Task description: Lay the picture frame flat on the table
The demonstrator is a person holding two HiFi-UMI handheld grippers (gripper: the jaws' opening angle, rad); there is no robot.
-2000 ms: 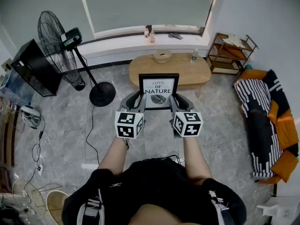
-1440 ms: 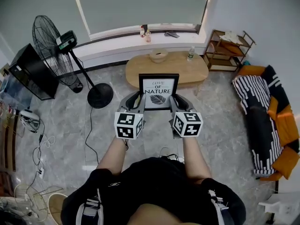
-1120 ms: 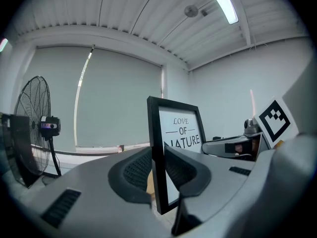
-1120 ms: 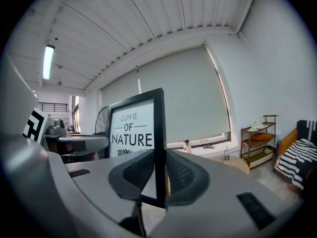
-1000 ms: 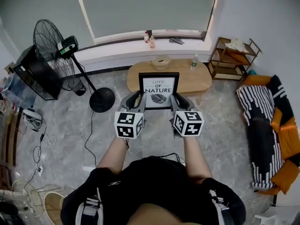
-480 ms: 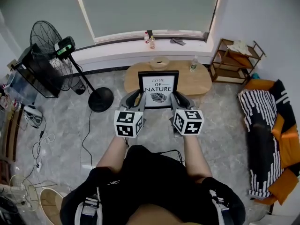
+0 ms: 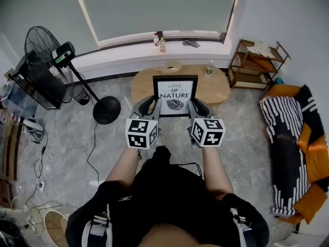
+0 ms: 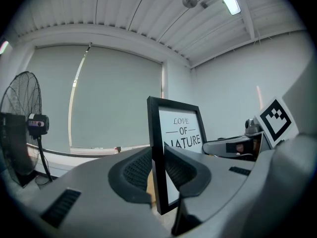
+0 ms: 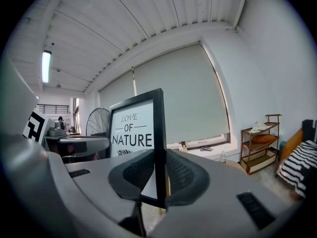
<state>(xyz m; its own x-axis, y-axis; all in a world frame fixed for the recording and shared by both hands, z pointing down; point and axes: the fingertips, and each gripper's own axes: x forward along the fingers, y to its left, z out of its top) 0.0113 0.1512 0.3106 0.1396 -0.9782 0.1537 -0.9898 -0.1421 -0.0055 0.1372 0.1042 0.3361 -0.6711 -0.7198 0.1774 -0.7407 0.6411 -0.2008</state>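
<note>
A black picture frame (image 7: pixel 175 95) with a white print reading "LOVE OF NATURE" is held upright in the air between both grippers. My left gripper (image 7: pixel 153 106) is shut on its left edge (image 8: pixel 157 157), and my right gripper (image 7: pixel 191 106) is shut on its right edge (image 9: pixel 159 148). In the head view the frame sits in front of the oval wooden table (image 7: pixel 218 88), which stands on the floor by the window wall. The frame's lower edge is hidden behind the gripper bodies.
A wooden bowl (image 7: pixel 170 66) and a small bottle (image 7: pixel 209 68) stand on the table. A black pedestal fan (image 7: pixel 56 60) stands at the left, a wooden shelf (image 7: pixel 257 60) at the right, and a striped sofa (image 7: pixel 293 143) at the far right. Cables (image 7: pixel 41 158) trail over the grey tiled floor.
The person has stepped a little closer to the table while holding the frame the same way. Both grippers keep their hold on the frame's edges.
</note>
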